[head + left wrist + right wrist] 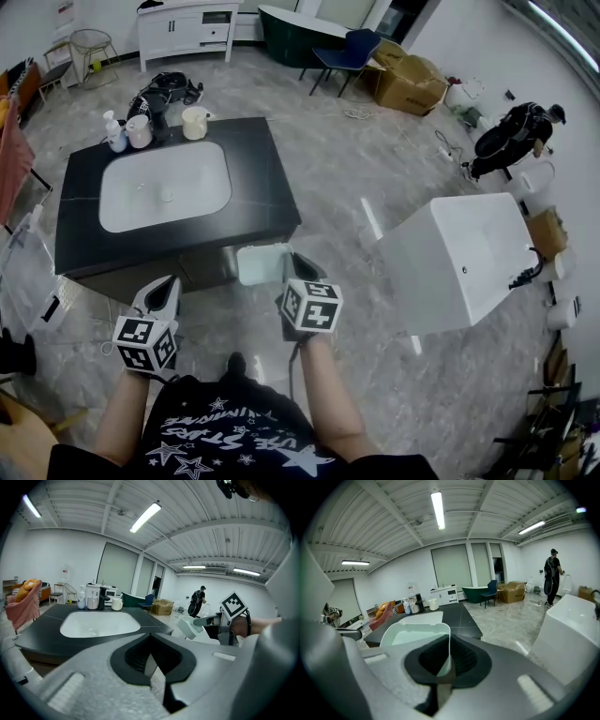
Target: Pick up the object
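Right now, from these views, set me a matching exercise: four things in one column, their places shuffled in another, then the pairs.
1 pale tub
2 white basin
3 blue chair
4 cream jug

A on the floor beside the cardboard boxes
B clamped between the right gripper's fingers
C at the black counter's far edge
D sunk into the counter top

Pairs: 1-B, 2-D, 3-A, 4-C

A big showroom-like hall for bathroom fittings: a black counter (267, 187) with an inset basin (164, 185) stands free on a polished stone floor (375, 169), near a white tub (469, 253), a green tub (291, 30) and cardboard boxes (410, 82), under strip lights (438, 509) on a ribbed ceiling.
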Available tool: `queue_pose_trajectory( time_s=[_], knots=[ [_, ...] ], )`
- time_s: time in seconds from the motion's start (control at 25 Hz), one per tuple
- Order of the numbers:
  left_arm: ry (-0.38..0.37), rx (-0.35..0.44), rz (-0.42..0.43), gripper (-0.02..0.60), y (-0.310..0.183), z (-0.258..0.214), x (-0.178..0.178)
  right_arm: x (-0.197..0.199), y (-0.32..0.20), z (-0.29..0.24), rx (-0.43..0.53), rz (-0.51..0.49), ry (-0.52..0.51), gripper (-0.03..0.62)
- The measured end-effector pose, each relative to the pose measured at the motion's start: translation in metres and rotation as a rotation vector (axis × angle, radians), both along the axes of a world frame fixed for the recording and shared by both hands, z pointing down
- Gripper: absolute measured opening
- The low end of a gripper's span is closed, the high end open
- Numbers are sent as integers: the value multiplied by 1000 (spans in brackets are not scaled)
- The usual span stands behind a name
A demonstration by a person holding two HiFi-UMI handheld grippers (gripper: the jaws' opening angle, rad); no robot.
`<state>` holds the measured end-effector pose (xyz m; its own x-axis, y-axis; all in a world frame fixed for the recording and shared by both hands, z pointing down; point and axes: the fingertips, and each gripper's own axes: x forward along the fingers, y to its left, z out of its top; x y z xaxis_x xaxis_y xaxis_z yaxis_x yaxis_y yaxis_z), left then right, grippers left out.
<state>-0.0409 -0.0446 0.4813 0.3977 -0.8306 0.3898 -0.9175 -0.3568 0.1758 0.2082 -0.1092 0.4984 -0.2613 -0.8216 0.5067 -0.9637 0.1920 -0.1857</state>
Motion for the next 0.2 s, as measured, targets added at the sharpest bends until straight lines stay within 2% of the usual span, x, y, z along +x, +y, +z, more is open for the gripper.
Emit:
queue_pose_trajectory(
  time_s=[0.2],
  knots=[
    [10, -20, 11, 8, 19, 2, -36, -32, 22, -5, -4, 16, 8, 11]
  ],
)
